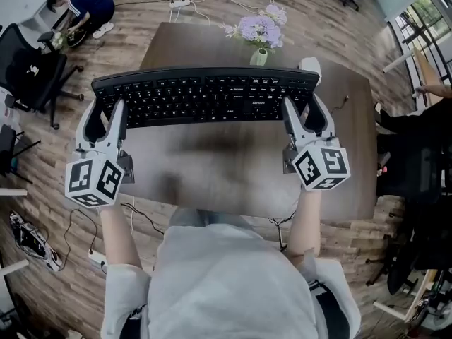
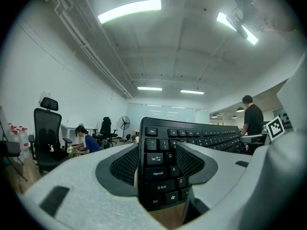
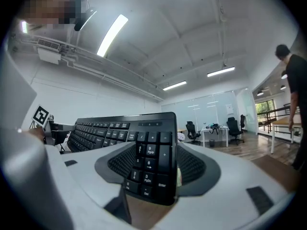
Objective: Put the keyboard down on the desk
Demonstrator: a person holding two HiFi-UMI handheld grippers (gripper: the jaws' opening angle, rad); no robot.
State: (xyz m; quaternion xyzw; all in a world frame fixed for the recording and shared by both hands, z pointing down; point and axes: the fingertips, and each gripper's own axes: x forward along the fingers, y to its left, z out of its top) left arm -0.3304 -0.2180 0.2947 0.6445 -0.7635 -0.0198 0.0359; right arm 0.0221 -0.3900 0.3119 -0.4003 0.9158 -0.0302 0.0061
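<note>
A person, seen from above, holds a long black keyboard by both ends over a dark wooden surface. The left tongs are clamped on the keyboard's left end. From the left gripper view, the left tongs have their textured pads pressed against the top and underside, beside the Tab, Caps Lock and Shift keys, and the keyboard stretches away to the right. The right tongs are closed on the opposite end. In the right gripper view the right tongs pinch the number pad, with the keyboard running off to the left.

The keyboard spans the gap between the two tongs and looks raised above the surface, with a soft shadow on the wood just below it, on the near side of both tongs. Whether any edge touches the wood cannot be told.

Beyond the right tongs, just past the keyboard's far edge, stands a small vase of lilac flowers. Far beyond the left tongs, on the floor, a person in blue crouches beside a black office chair.
</note>
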